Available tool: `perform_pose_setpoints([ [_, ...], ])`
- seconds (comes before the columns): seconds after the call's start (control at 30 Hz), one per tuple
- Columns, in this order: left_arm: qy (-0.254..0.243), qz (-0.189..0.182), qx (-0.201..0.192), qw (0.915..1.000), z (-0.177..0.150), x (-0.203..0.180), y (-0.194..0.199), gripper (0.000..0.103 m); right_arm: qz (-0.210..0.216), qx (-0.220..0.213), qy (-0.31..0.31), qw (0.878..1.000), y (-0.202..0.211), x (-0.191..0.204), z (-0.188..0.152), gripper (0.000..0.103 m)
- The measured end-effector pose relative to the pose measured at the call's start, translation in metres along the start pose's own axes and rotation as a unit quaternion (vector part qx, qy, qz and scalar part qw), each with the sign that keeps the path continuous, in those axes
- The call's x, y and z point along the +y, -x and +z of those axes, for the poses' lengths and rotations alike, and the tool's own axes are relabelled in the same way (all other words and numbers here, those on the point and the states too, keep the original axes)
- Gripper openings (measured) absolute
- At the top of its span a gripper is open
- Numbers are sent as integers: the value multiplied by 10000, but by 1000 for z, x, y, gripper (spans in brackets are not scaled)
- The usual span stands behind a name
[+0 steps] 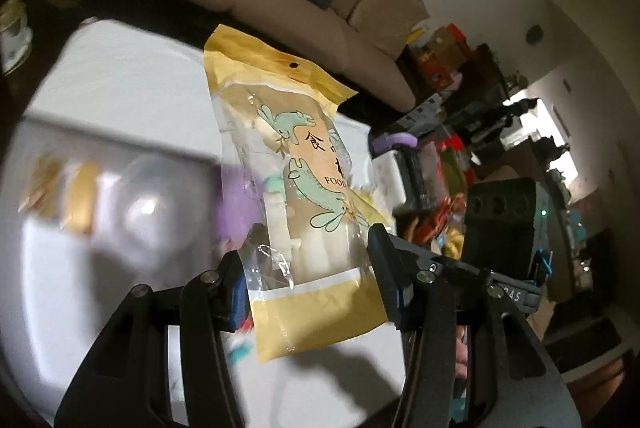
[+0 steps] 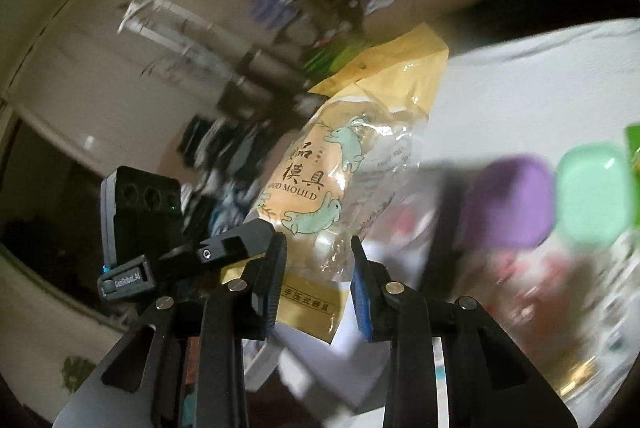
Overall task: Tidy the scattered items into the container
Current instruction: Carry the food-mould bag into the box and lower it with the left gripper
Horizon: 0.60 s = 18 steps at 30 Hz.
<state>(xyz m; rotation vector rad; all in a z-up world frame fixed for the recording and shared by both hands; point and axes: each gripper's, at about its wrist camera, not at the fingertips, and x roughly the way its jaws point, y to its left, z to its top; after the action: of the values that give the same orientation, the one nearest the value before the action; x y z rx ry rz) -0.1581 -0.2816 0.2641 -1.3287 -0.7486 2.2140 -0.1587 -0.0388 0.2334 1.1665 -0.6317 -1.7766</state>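
The yellow mould packet [image 1: 304, 196] hangs in the air above the white worktop [image 1: 120, 84], both grippers clamped on its lower end: left gripper [image 1: 308, 276] pinching one side, right gripper [image 2: 318, 268] the other. Blurred purple lid [image 2: 508, 200] and green lid [image 2: 592, 196] sit below.

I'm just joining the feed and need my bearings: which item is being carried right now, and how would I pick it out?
Above the white table, between the fingers of both grippers, hangs a yellow pouch. The left gripper and right gripper each pinch its lower end. Unlike the purple box and green box below, it is flat, with green fish drawings and a clear window.
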Motion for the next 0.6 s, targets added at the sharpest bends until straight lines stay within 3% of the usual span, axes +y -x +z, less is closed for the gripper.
perform_pose_setpoints([
  [0.2, 521, 98, 87, 9986, -61, 72, 50, 48, 43, 411, -130, 9991, -64, 31, -63, 31],
  [0.37, 838, 118, 466, 9953, -89, 118, 23, 48, -315, 722, -422, 9960, -107, 14, -103, 31],
  [0.6, 965, 105, 905, 9912, -106, 152, -18, 48, -971, 908, -518, 9898, -135, -11, -109, 31],
])
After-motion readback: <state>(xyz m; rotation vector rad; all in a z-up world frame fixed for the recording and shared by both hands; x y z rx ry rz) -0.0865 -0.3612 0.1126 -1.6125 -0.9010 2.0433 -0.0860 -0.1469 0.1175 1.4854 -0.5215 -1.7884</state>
